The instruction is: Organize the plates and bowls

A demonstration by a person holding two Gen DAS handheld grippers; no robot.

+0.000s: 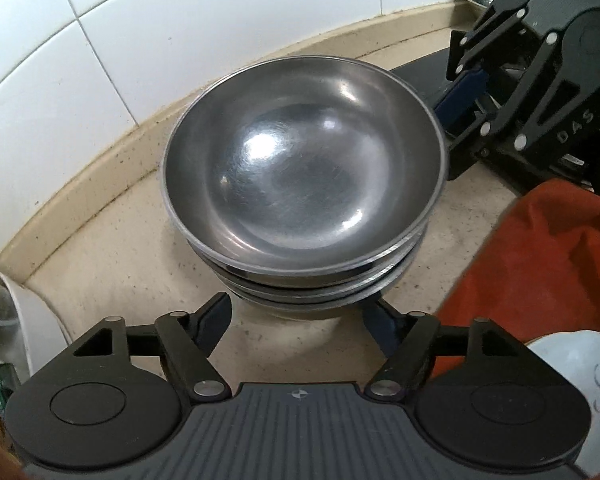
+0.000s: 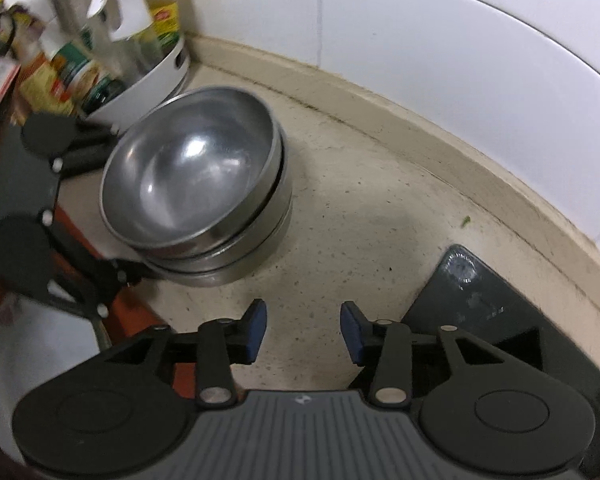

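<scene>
A stack of steel bowls [image 1: 304, 168] stands on the beige counter near the tiled wall; it also shows in the right wrist view [image 2: 192, 184]. The top bowl sits a little tilted on the ones under it. My left gripper [image 1: 300, 320] is open, its fingers wide on either side of the stack's lower near edge, not closed on it. My right gripper [image 2: 303, 330] is open and empty over bare counter, to the right of the stack. It shows in the left wrist view [image 1: 480, 92] beyond the stack's right side.
A white tray [image 2: 156, 80] with bottles and jars stands behind the stack at the left. A dark flat slab [image 2: 484, 300] lies on the counter at the right. A red cloth [image 1: 540, 260] and a white flowered dish [image 1: 580, 392] are at the near right.
</scene>
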